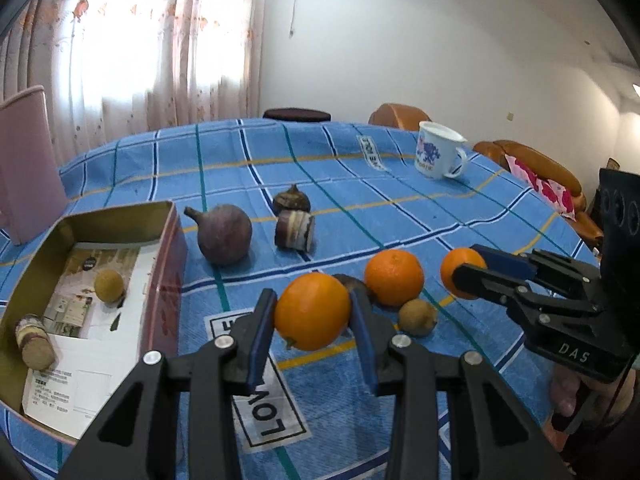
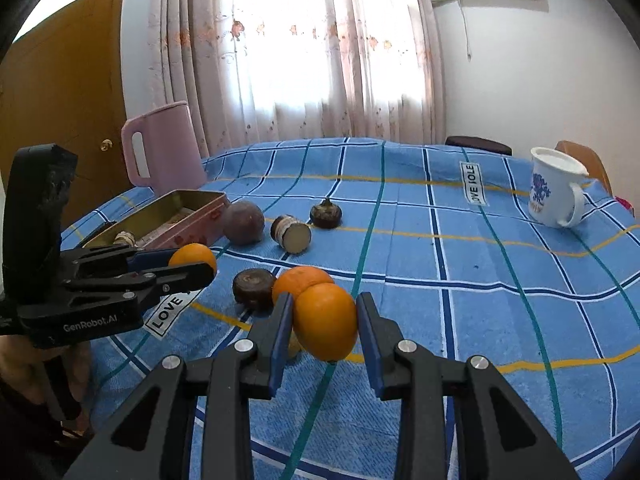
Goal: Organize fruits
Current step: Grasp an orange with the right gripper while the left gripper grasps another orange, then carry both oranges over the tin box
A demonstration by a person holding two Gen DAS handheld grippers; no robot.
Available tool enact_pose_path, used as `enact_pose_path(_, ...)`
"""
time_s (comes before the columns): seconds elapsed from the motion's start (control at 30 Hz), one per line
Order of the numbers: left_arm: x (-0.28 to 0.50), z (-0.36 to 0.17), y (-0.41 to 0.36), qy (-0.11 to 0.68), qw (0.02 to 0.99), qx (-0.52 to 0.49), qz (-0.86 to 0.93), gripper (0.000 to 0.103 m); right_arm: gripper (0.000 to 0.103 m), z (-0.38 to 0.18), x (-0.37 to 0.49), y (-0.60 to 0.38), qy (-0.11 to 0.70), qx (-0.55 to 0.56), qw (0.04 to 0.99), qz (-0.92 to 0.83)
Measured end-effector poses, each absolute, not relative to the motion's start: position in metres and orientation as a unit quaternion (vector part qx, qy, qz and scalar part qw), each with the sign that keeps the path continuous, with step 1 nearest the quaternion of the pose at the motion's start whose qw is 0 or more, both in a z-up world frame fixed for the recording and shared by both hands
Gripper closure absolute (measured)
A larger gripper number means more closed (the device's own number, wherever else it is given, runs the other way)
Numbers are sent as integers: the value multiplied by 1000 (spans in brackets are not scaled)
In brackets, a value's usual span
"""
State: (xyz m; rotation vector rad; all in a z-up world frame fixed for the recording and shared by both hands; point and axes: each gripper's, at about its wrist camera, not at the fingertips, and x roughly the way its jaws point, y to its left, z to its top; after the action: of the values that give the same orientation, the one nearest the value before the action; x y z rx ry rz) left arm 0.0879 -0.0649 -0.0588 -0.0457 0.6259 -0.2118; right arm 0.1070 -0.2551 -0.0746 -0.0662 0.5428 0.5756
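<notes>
We clamp each claw, left claw [image 1: 313, 312] and right claw [image 2: 325, 322], across a firm, smooth-skinned orange's [image 1: 313, 311] middle; both may roll.

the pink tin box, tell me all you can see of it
The pink tin box is a rectangular metal container, pink outside, gold inside, lying open with no lid in view on the blue checked tablecloth. Printed paper lines its floor, with a small round brown fruit and a stubby banded piece on top. Neither gripper touches it.

Bare cloth [image 2: 460, 300] lies open rightward toward the mug [image 2: 554, 192]; fruit crowds the tin [image 1: 168, 264] side.
</notes>
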Motion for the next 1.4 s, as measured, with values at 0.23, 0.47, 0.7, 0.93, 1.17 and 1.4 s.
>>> enact_pose_path(0.23,77,-54,-67,279,954,-22,-103,64,69,-71,100,-256,240,-32,928,282)
enact_pose_path(0.47,69,-53,-68,261,960,-23,-99,64,69,-69,94,-257,220,-34,933,282)
enact_pose_path(0.7,60,-47,-68,239,966,-22,-93,64,69,-67,85,-258,197,-36,938,282)
enact_pose_path(0.93,53,-40,-68,218,972,-15,-83,64,69,-65,79,-260,179,-34,942,281)
enact_pose_path(1.17,47,-34,-66,198,977,-9,-74,64,69,-62,74,-264,160,-28,945,283)
enact_pose_path(1.4,39,-26,-65,175,983,-1,-64,64,69,-58,75,-267,154,-15,947,282)
